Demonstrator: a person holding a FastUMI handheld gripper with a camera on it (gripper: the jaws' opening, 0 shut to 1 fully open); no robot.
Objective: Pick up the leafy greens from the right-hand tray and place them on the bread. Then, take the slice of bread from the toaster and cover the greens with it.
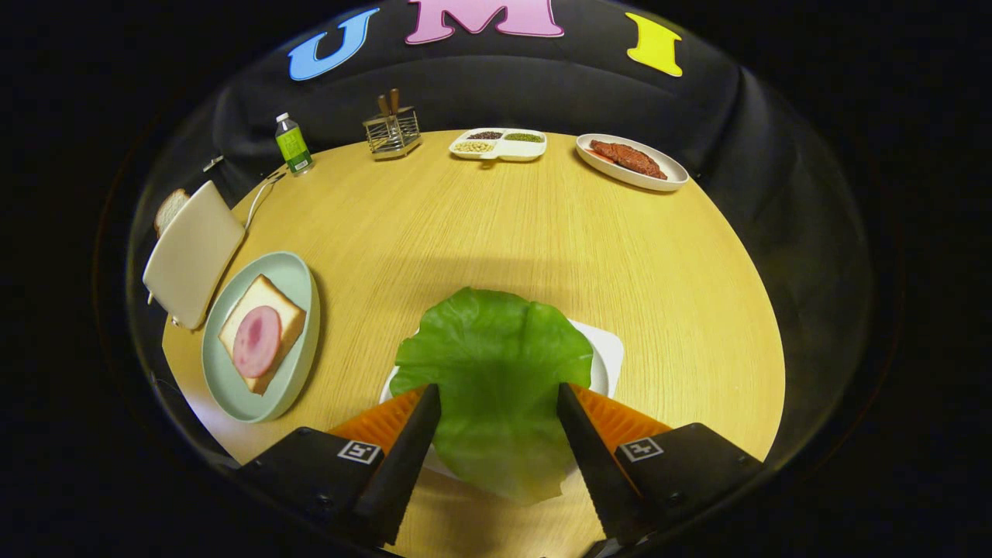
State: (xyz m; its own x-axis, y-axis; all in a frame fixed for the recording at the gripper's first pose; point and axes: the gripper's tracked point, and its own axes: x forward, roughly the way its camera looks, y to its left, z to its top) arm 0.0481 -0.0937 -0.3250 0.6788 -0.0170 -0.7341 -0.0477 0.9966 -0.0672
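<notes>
A broad green lettuce leaf lies on a white tray on the round wooden table. My gripper hangs open over it, and the leaf's near half shows between the two fingers and spreads wider than them farther out. To the left of the fingers, a pale green plate holds a slice of bread topped with a round pink slice of ham. Beyond that plate stands a white toaster with a bread slice sticking out of its top.
Along the table's far edge stand a green-labelled bottle, a wire rack with utensil handles, a divided white dish of beans and an oval plate of cooked meat. A cable runs from the toaster toward the bottle.
</notes>
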